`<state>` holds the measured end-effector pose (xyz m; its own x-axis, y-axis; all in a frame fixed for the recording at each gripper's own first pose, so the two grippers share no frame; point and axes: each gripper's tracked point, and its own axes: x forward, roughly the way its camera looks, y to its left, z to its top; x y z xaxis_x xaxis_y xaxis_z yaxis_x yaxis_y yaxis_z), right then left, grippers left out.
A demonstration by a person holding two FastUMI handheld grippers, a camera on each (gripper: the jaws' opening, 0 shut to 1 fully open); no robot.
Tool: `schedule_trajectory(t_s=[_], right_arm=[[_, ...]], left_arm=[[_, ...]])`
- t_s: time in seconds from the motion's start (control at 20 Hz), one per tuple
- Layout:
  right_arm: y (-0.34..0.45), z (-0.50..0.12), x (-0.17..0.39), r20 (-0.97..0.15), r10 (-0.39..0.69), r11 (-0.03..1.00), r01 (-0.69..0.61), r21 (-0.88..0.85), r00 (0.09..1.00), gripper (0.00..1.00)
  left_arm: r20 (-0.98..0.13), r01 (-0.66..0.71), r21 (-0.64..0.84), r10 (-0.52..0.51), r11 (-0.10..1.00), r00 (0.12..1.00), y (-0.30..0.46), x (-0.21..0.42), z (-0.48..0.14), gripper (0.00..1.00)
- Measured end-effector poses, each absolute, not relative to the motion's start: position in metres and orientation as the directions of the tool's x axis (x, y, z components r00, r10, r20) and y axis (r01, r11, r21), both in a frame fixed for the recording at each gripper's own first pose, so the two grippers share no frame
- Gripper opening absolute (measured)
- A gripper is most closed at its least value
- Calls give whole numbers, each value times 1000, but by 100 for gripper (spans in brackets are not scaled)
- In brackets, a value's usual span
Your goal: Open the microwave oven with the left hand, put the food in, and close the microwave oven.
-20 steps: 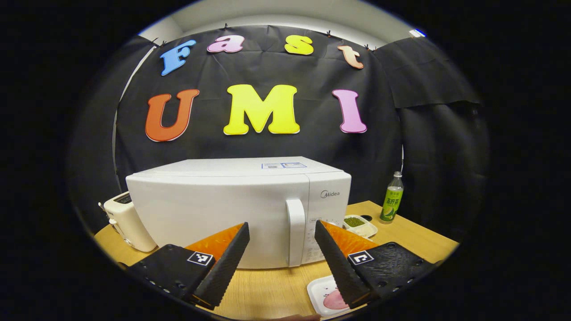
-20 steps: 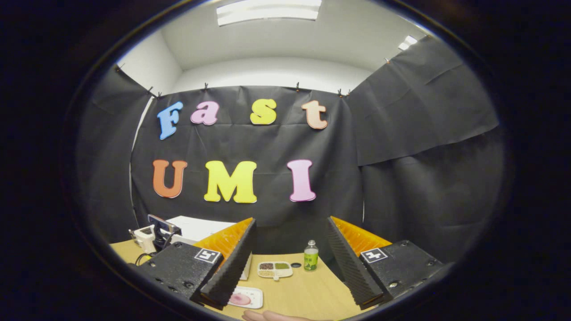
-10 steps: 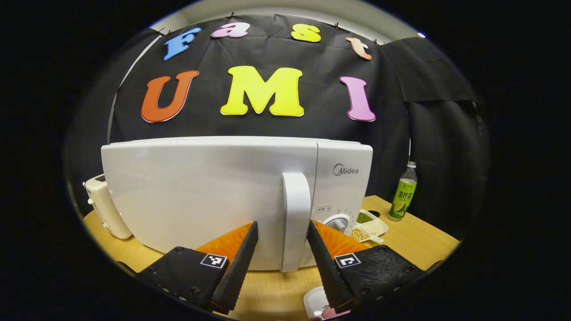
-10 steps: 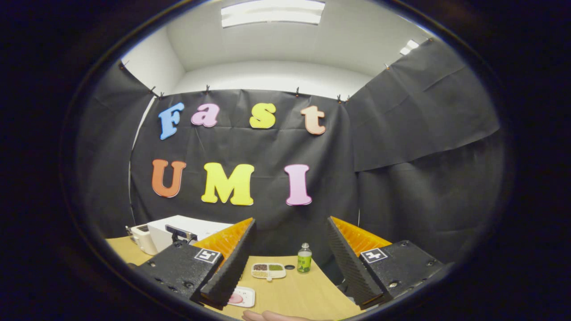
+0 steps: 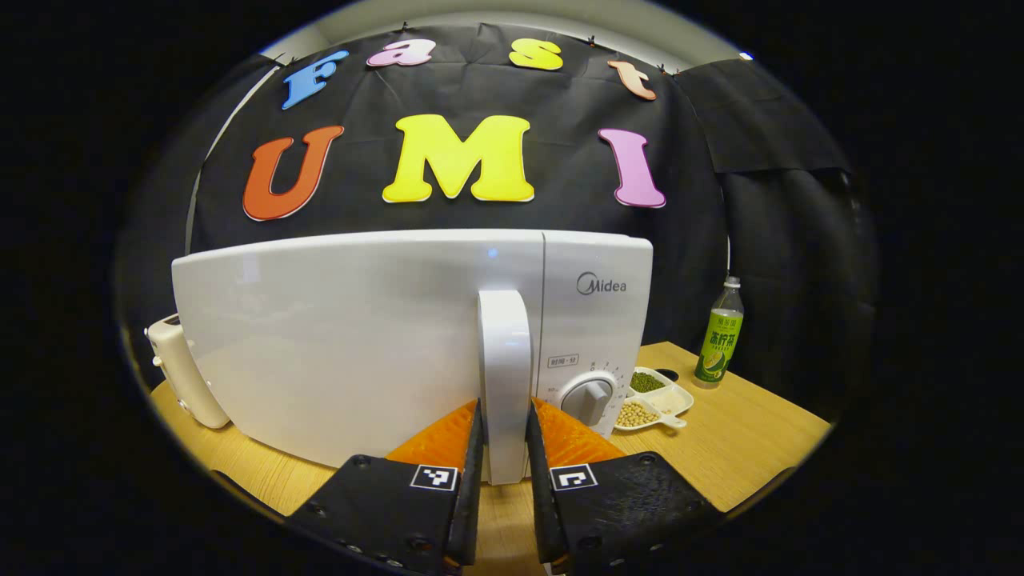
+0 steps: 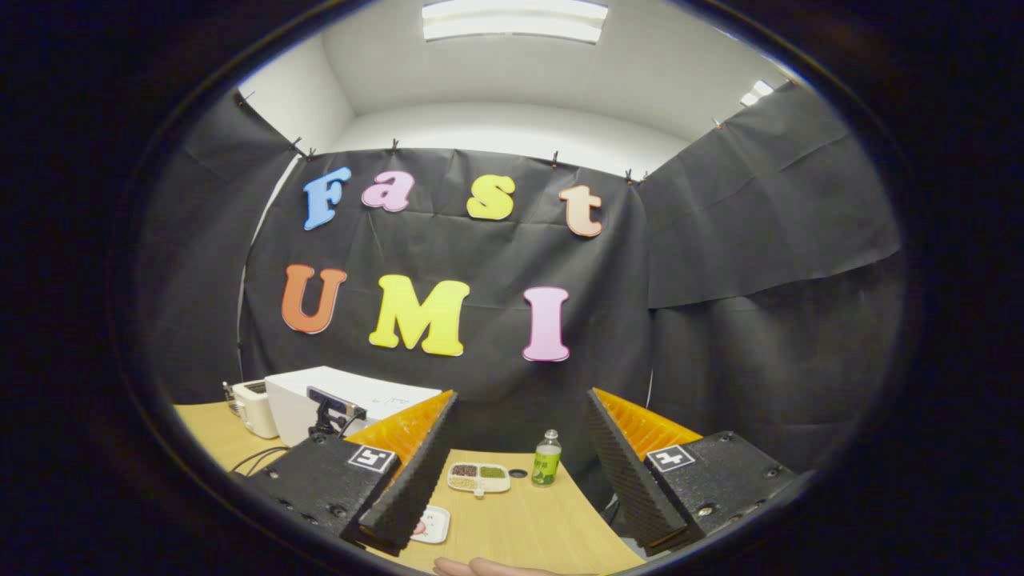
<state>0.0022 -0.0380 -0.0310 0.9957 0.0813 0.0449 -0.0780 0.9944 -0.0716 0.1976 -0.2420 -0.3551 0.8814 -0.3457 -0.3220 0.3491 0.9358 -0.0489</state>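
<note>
The white microwave point(image 5: 360, 336) stands on the wooden table point(image 5: 744, 432) with its door closed. My left gripper point(image 5: 503, 408) is right at the door, and its two fingers press on either side of the lower part of the upright white door handle point(image 5: 504, 352). In the right gripper view, the microwave point(image 6: 352, 392) is far off to the left. My right gripper point(image 6: 522, 396) hangs open above the table, holding nothing. A small white plate with pink food point(image 6: 432, 524) lies on the table, partly hidden behind its left finger.
A white toaster point(image 5: 180, 372) stands left of the microwave. To its right are a divided dish of beans point(image 5: 652, 396) and a green bottle point(image 5: 718, 336). The control knob point(image 5: 588, 396) sits beside the handle. A hand point(image 6: 488, 568) shows at the bottom edge.
My left gripper moved forward to the microwave door and its fingers closed from wide open onto the handle. The right gripper stayed open and barely shifted.
</note>
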Motion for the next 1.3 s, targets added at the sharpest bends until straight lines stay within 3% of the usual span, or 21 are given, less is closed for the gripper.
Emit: schedule_trajectory(t_s=[0.1, 0.85, 1.05, 1.1, 1.15, 1.25, 1.3], right_arm=[[-35, -37, 4, 30, 89, 994, -87, -69, 996, 99], [-42, -55, 10, 5, 69, 995, -69, -70, 998, 99], [-36, -64, 11, -10, 88, 994, -89, -69, 996, 99], [-37, -68, 12, -18, 89, 994, -90, -68, 996, 99], [-37, -70, 14, -23, 89, 994, -91, -63, 996, 99], [-38, -72, 15, -30, 88, 994, -90, -59, 996, 99], [-40, -74, 17, -33, 85, 994, -87, -61, 996, 99]], left_arm=[[-310, 361, -86, -370, 928, 876, -244, 192, -349, 17], [-342, 360, -91, -369, 928, 864, -241, 188, -351, 16], [-305, 330, -91, -342, 940, 889, -239, 201, -351, 16], [-294, 318, -104, -335, 942, 895, -239, 198, -349, 37], [-286, 311, -96, -326, 945, 901, -240, 201, -349, 30], [-292, 306, -49, -307, 951, 906, -241, 201, -350, 30], [-300, 304, -58, -307, 951, 903, -242, 203, -353, 23]])
